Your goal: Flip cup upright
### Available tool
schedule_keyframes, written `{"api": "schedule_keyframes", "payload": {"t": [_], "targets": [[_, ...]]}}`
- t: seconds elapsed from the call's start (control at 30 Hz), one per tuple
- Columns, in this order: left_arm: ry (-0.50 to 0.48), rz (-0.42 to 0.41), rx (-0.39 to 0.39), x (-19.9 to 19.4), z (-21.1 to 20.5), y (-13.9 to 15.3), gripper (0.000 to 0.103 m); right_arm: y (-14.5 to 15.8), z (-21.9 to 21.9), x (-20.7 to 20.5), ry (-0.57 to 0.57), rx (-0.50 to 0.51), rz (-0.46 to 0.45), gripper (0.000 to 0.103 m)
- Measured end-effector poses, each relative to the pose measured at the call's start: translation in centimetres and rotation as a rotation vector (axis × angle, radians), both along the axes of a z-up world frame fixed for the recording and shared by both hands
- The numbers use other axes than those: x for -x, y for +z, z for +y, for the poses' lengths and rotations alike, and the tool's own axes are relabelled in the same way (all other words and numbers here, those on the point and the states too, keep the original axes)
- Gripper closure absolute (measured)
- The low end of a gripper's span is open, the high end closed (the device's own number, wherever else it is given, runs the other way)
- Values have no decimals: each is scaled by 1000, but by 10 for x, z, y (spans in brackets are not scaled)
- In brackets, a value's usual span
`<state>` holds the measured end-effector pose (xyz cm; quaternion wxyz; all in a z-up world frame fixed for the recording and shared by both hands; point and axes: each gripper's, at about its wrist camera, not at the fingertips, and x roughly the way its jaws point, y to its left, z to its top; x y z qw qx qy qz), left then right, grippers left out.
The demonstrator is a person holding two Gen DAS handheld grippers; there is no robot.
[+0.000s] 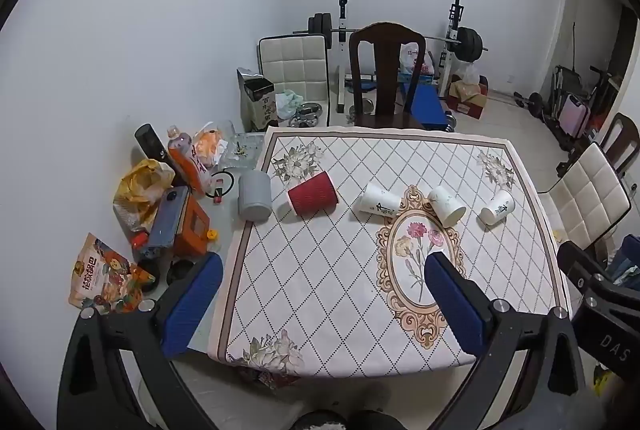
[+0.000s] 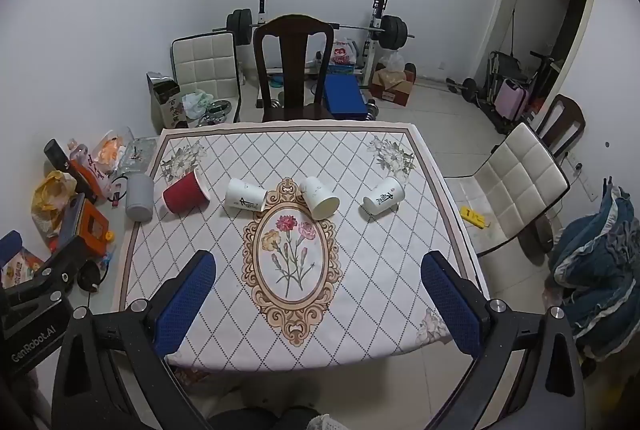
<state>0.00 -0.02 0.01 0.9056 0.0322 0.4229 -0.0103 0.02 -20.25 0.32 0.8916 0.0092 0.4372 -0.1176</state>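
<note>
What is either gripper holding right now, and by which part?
Nothing. The left gripper and right gripper are both open above the near table edge, well short of the red ribbed paper cup and three white paper cups lying tipped.

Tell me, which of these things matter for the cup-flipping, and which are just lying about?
For the job: red cup, three white cups, all lying tipped over; left gripper, right gripper.

Lying about: grey canister, snack bag, orange box, dark wooden chair.

Black tongs (image 2: 318, 270) w/ blue ribbed pads (image 2: 448, 294), silver screws.
</note>
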Motion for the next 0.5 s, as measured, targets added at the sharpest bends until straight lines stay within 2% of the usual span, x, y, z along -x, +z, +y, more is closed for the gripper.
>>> {"api": "schedule_keyframes", "payload": {"t": [0.5], "targets": [[-5,-1,6,-3,1,6,0,2,-5,-1,-6,-7,-2,0]]}}
